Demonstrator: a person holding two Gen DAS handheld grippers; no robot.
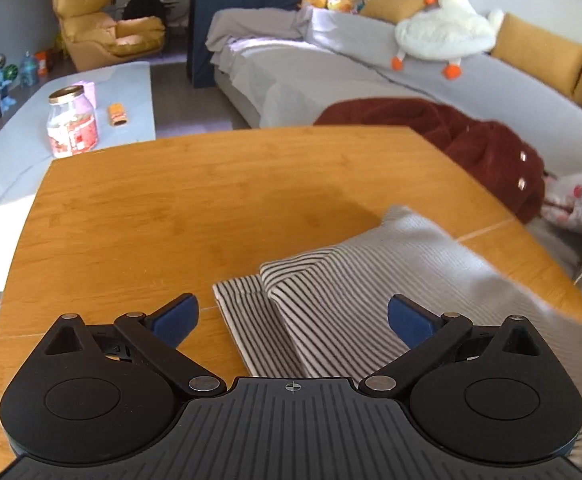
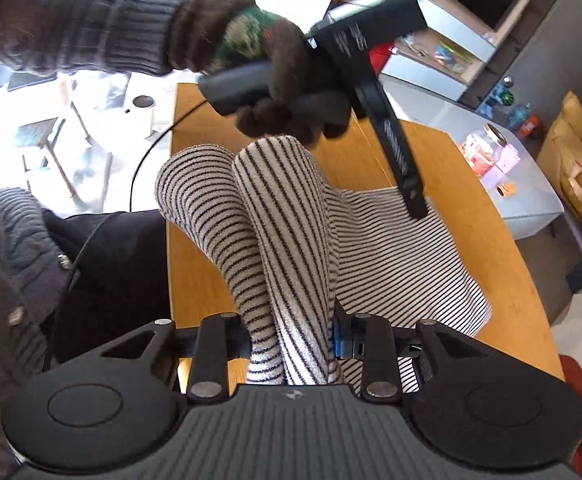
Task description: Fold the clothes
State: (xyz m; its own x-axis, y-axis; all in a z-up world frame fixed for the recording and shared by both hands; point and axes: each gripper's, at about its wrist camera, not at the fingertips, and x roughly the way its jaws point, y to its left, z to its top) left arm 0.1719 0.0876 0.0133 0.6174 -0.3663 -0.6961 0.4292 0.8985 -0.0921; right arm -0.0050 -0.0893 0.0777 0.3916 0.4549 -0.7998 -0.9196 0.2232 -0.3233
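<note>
While my right gripper (image 2: 291, 340) pinches a raised fold of the striped garment (image 2: 391, 248), its jaws closed on the cloth, the rest of the garment lies spread on the wooden table (image 2: 503, 248) just beyond. My left gripper (image 1: 293, 314) hangs over the near table edge, jaws wide and holding nothing, the striped layers right under them. Further off I see a gloved hand (image 2: 275, 72), a jar (image 1: 71, 122), a sofa (image 1: 371, 68).

striped garment (image 1: 391, 280) blurred, cut off at right.
</note>
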